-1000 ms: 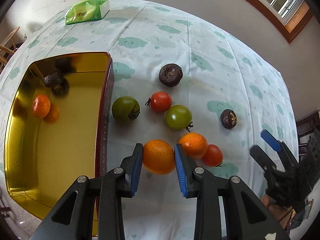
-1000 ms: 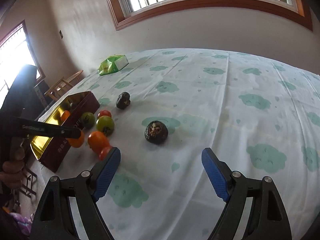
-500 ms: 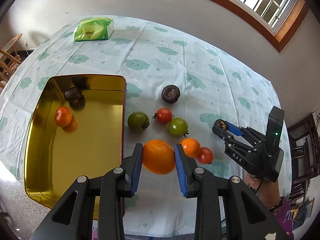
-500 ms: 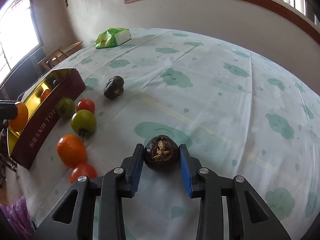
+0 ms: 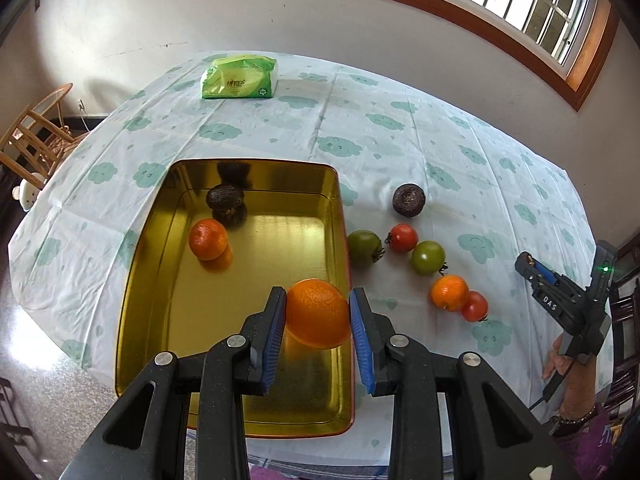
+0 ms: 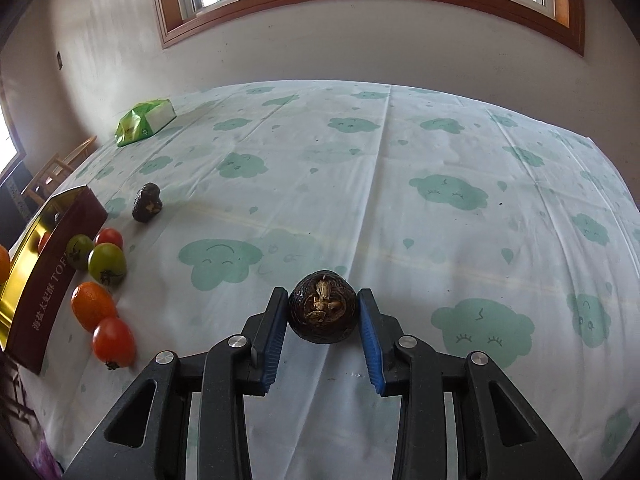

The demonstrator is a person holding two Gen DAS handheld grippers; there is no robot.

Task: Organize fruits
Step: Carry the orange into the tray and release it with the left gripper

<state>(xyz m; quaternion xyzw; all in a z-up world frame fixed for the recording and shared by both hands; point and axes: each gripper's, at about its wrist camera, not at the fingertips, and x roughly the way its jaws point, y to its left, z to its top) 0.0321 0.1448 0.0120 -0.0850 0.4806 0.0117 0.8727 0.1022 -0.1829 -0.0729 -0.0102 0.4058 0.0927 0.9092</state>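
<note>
Since the earlier frames the orange (image 5: 318,313) is carried from the cloth (image 5: 360,128) to above the gold tin (image 5: 138,264), clenched in the left gripper (image 5: 318,320). The right gripper (image 6: 323,320), open a second before, is clamped on a dark round fruit (image 6: 322,307), its split end facing the camera. Left on the cloth are counted one tangerine (image 5: 449,292), two red tomatoes (image 5: 403,237), two green tomatoes (image 5: 429,257), one dark fruit (image 5: 408,199).

Left black two-finger gripper with blue pads (image 5: 318,314) at lower centre of frame, pitched down, jaws clamped, right black blue-padded gripper (image 6: 323,316) lower centre, likewise clamped, bare hand (image 5: 568,376) at lower right
</note>
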